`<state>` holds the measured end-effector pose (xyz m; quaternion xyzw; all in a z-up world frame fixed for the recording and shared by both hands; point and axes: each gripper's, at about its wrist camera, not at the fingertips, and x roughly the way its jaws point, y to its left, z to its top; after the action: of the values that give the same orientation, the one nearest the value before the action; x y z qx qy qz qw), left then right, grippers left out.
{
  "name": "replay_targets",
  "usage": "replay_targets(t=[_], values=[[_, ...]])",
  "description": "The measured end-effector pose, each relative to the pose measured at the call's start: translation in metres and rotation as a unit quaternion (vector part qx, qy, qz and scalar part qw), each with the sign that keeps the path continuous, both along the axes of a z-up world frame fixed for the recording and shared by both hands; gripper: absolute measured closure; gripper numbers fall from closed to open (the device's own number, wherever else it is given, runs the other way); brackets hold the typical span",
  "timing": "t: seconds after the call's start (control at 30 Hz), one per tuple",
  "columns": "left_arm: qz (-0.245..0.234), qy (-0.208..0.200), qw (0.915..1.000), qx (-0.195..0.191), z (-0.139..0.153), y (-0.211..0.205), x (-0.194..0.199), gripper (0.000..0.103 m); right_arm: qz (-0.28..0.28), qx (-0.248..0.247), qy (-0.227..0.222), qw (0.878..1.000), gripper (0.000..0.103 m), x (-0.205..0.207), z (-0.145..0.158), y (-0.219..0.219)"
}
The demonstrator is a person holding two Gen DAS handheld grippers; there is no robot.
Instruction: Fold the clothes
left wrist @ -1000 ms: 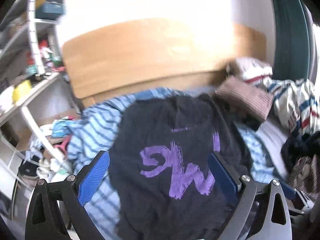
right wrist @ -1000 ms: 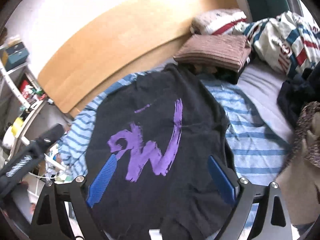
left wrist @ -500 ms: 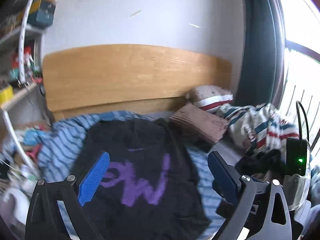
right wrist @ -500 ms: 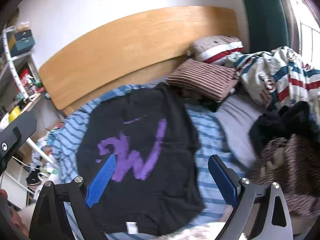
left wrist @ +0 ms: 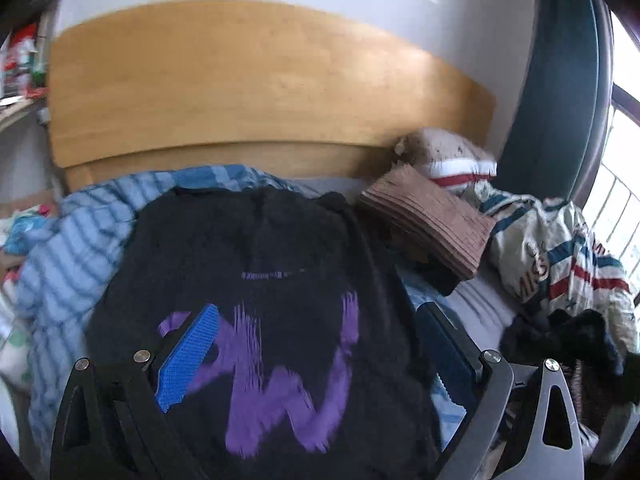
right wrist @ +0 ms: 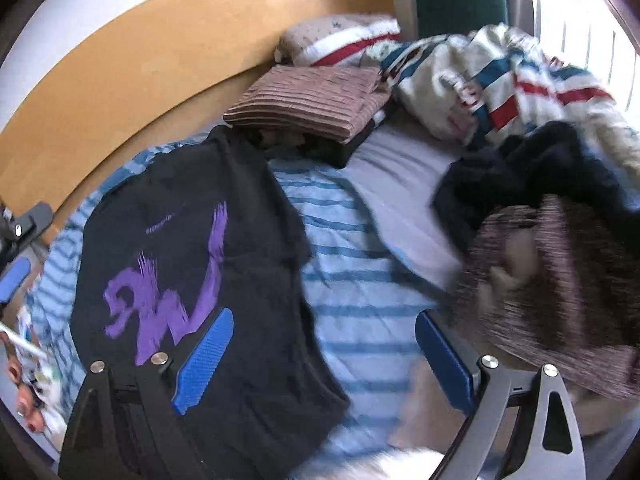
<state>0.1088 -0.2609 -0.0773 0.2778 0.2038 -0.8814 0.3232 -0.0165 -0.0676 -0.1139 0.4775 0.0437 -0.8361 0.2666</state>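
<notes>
Through my left wrist view, my left gripper (left wrist: 316, 344) hung with jaws released above the black T-shirt with purple brush-stroke lettering (left wrist: 260, 280), spread on the blue striped duvet (left wrist: 68, 248). Through my right, my right gripper (right wrist: 324, 350) gaped empty over the shirt's right edge; its small print stayed unreadable.

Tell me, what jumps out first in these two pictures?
A black T-shirt with a big purple brush-stroke print lies spread flat on the blue striped bedding, below the wooden headboard. Close to each camera, blue-padded fingers stand wide apart, holding nothing. On the right, unfolded clothes lie heaped near the window.
</notes>
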Motion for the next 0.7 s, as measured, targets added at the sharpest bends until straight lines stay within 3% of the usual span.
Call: replay_targets(t=[0.1,0.17,0.2,0.23,0.3,0.33,0.4,0.43,0.47,0.5,0.57,0.63,0.7], values=[[-0.002,-0.006,0.9995,0.03,-0.018,-0.042,-0.027,0.005,0.016,0.006,-0.025,1.0,0.025,-0.043,-0.024,-0.048],[-0.003,0.012,0.9984,0.055,-0.036,-0.077,-0.037,0.011,0.023,0.024,-0.019,0.999,0.056,-0.074,-0.037,-0.086],[-0.002,0.018,0.9979,0.063,-0.047,-0.091,-0.041,0.011,0.023,0.03,-0.013,0.999,0.063,-0.09,-0.042,-0.107],[0.0,0.023,0.9972,0.071,-0.058,-0.104,-0.044,0.011,0.024,0.033,-0.007,0.999,0.063,-0.105,-0.047,-0.126],[0.005,0.019,0.9949,0.099,-0.081,-0.121,-0.049,0.028,0.027,0.022,-0.004,0.999,0.068,-0.128,-0.054,-0.155],[0.004,0.015,0.9927,0.12,-0.095,-0.129,-0.052,0.045,0.028,0.019,-0.006,0.999,0.069,-0.139,-0.059,-0.17],[-0.012,0.003,0.9853,0.17,-0.124,-0.141,-0.057,0.054,0.031,0.017,-0.007,0.999,0.07,-0.156,-0.067,-0.196],[-0.012,-0.003,0.9841,0.177,-0.135,-0.144,-0.057,0.065,0.032,0.016,-0.006,0.999,0.07,-0.164,-0.071,-0.207],[-0.013,-0.007,0.9828,0.184,-0.146,-0.146,-0.056,0.069,0.036,0.018,-0.003,0.999,0.068,-0.171,-0.074,-0.219],[-0.012,-0.008,0.9816,0.19,-0.151,-0.149,-0.055,0.069,0.045,0.024,0.005,0.999,0.065,-0.177,-0.074,-0.229],[-0.012,-0.009,0.9791,0.203,-0.161,-0.155,-0.052,0.069,0.061,0.036,0.019,0.997,0.05,-0.188,-0.076,-0.248],[-0.011,-0.009,0.9766,0.215,-0.171,-0.16,-0.049,0.069,0.067,0.045,0.015,0.997,0.05,-0.191,-0.083,-0.258],[-0.006,-0.002,0.9813,0.193,-0.166,-0.161,-0.044,0.069,0.072,0.054,0.011,0.996,0.051,-0.193,-0.089,-0.267]])
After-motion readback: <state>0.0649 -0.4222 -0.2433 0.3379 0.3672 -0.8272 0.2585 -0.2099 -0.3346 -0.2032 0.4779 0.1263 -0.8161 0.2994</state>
